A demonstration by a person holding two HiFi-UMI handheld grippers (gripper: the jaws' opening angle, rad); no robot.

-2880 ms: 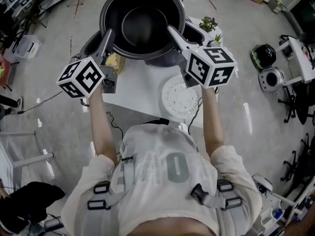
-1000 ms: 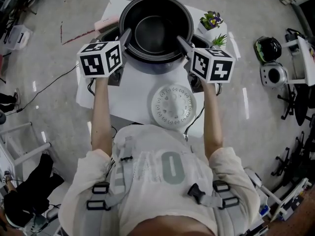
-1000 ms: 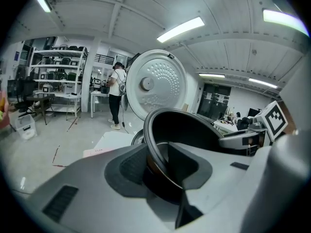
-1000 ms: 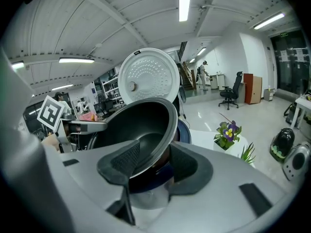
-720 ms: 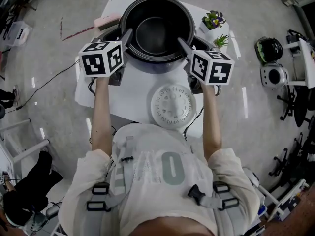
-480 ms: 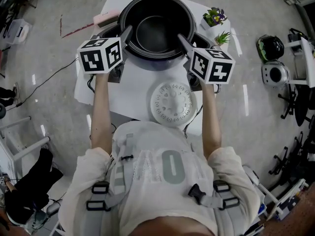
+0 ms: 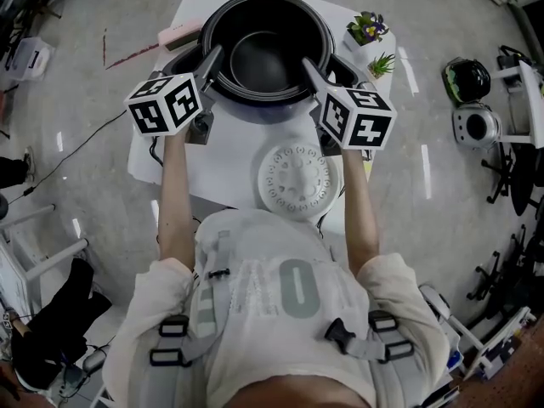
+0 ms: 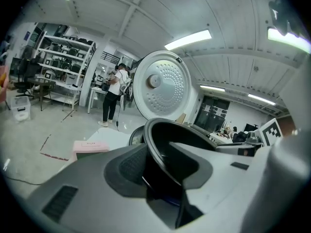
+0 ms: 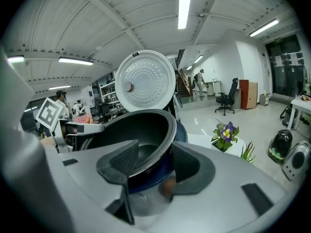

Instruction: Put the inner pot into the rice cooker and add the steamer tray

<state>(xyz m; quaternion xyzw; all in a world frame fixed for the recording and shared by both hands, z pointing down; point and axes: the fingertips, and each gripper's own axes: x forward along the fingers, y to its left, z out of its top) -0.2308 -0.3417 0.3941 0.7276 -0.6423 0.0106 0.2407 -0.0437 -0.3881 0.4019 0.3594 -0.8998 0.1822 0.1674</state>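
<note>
Head view, from above. A person's torso fills the lower field, and both forearms reach forward over a white bench (image 7: 225,164). Nearest on the bench lies the steamer tray (image 7: 296,177), a white perforated disc, flat, apart from both grippers and just short of the rice cooker (image 7: 255,111).

Beyond the tray, the marker cubes of the left gripper (image 7: 216,54) and the right gripper (image 7: 307,63) flank the cooker, each gripper reaching to one side of the inner pot (image 7: 265,49). The dark round pot sits in the cooker's well, mouth up, its rim standing clear above the body.

Left gripper view: the pot's rim runs between the jaws. They appear closed on it, though the dark wall makes the contact hard to read.

Right gripper view: one jaw lies inside the pot and one outside, with the rim between them. These jaws have just been opening, and a gap shows between the outer pad and the pot wall, so they stand open around the rim without gripping it.

Behind the pot, the cooker's white lid (image 8: 163,89) stands raised, its perforated inner face toward the grippers. At the bench's far edge are a pink box (image 7: 178,34) on the left and a small flowering plant (image 7: 367,29) on the right.
</note>
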